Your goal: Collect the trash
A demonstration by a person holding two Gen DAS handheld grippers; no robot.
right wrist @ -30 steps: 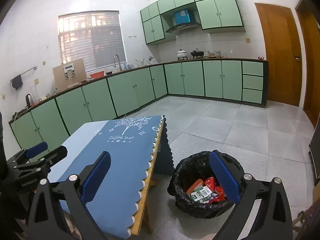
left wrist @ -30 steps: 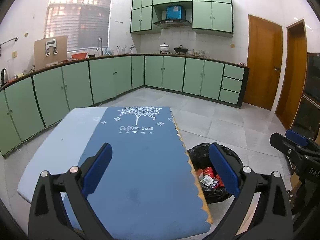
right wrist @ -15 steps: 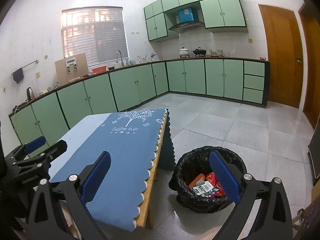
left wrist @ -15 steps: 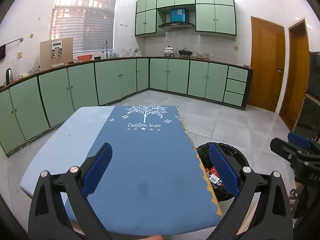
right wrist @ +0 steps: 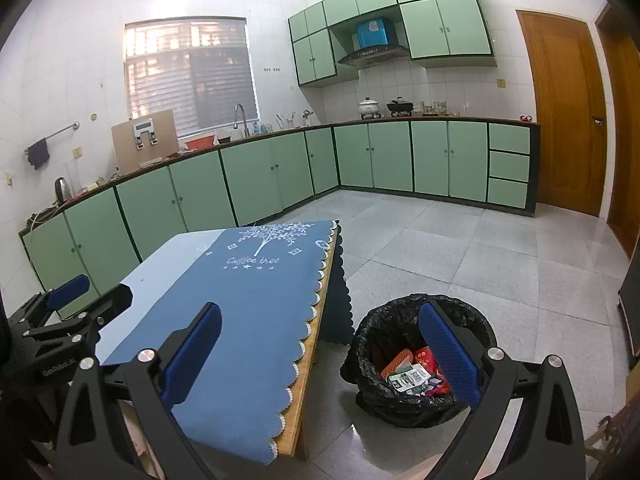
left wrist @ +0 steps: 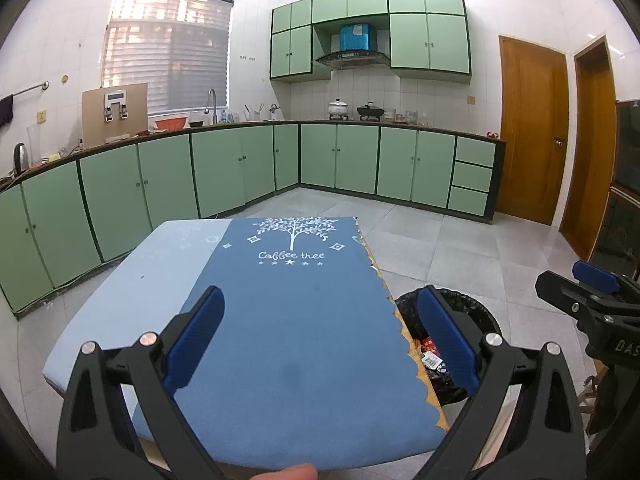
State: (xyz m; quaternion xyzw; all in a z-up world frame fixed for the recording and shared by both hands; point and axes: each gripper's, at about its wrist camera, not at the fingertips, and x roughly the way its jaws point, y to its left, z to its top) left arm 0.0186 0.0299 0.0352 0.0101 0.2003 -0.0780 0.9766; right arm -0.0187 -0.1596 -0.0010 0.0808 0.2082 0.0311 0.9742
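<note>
Left tongs (left wrist: 318, 342) and right tongs (right wrist: 320, 354) both spread apart, empty, above desk (right wrist: 308, 396). Trash (right wrist: 416, 372) lies inside black-lined bin (right wrist: 404, 320) on floor beside desk's right edge.

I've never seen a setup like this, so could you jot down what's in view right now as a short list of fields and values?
place: kitchen with green cabinets
left tongs: open, empty, over the table
right tongs: open, empty, between table and bin
table: wooden, covered by a blue cloth printed "Coffee tree"
bin: on the floor beside the table, lined with a black bag
trash: red and white wrappers lying in the bin
on the cloth: no trash visible
</note>
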